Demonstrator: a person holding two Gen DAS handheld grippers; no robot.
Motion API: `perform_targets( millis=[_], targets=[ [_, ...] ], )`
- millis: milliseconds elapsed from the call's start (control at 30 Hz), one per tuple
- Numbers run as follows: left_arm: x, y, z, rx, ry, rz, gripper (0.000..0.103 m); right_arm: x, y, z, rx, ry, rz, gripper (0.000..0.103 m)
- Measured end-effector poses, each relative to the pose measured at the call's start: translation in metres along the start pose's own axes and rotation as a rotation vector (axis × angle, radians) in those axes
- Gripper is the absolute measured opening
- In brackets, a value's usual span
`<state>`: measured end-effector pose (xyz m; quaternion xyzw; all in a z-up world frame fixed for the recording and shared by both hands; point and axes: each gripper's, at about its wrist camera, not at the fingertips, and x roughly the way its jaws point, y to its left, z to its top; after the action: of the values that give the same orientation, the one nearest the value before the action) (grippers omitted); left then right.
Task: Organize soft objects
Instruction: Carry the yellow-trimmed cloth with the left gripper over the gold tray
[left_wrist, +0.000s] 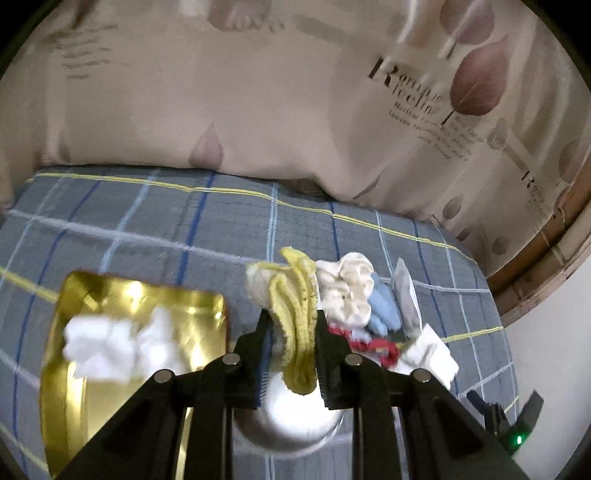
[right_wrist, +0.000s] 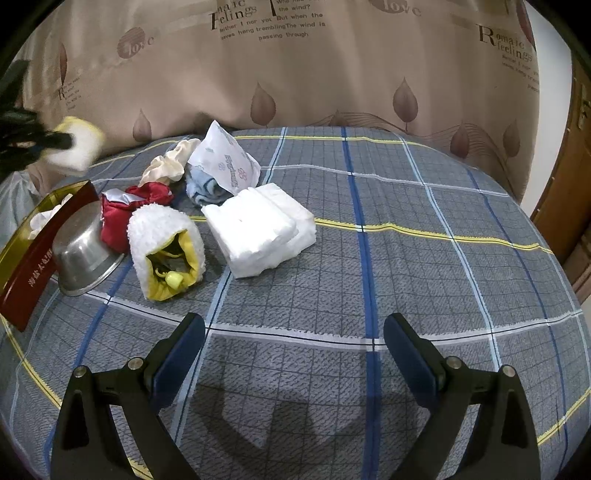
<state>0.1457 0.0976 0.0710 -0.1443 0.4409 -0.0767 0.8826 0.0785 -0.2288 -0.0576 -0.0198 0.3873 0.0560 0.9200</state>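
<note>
Up in the air, the left gripper (left_wrist: 291, 354) clamps a yellow-and-white fleecy pouch (left_wrist: 295, 299) above the round steel bowl (left_wrist: 288, 417), blurred and partly hidden behind the fingers; the gold rectangular tin (left_wrist: 110, 314) holds smeared white stuff; the right gripper (right_wrist: 295, 354) hovers spread wide, empty, over the blue checked bedsheet (right_wrist: 406, 258).
</note>
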Motion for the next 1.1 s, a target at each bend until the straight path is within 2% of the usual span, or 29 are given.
perform_targets(
  millis=[133, 433, 667, 867, 967, 1100],
  targets=[
    [-0.033, 0.015, -0.025, -0.034, -0.029, 0.024, 0.021, 0.002, 0.001, 0.000, -0.003, 0.004, -0.005, 0.097],
    [-0.073, 0.058, -0.071, -0.093, -0.056, 0.118, 0.021, 0.003, 0.001, -0.001, -0.011, 0.011, -0.018, 0.097],
    [-0.085, 0.080, -0.101, -0.136, -0.104, 0.205, 0.021, -0.002, 0.001, -0.001, -0.013, -0.004, -0.026, 0.097],
    [-0.083, 0.087, -0.113, -0.181, -0.116, 0.198, 0.021, -0.020, -0.002, -0.004, -0.011, -0.082, 0.011, 0.097],
    [-0.083, 0.086, -0.114, -0.177, -0.128, 0.200, 0.021, -0.024, 0.005, -0.006, -0.041, -0.085, 0.034, 0.097],
    [-0.079, 0.085, -0.113, -0.166, -0.121, 0.193, 0.021, -0.027, 0.017, -0.001, -0.078, -0.063, 0.106, 0.089]
  ],
)
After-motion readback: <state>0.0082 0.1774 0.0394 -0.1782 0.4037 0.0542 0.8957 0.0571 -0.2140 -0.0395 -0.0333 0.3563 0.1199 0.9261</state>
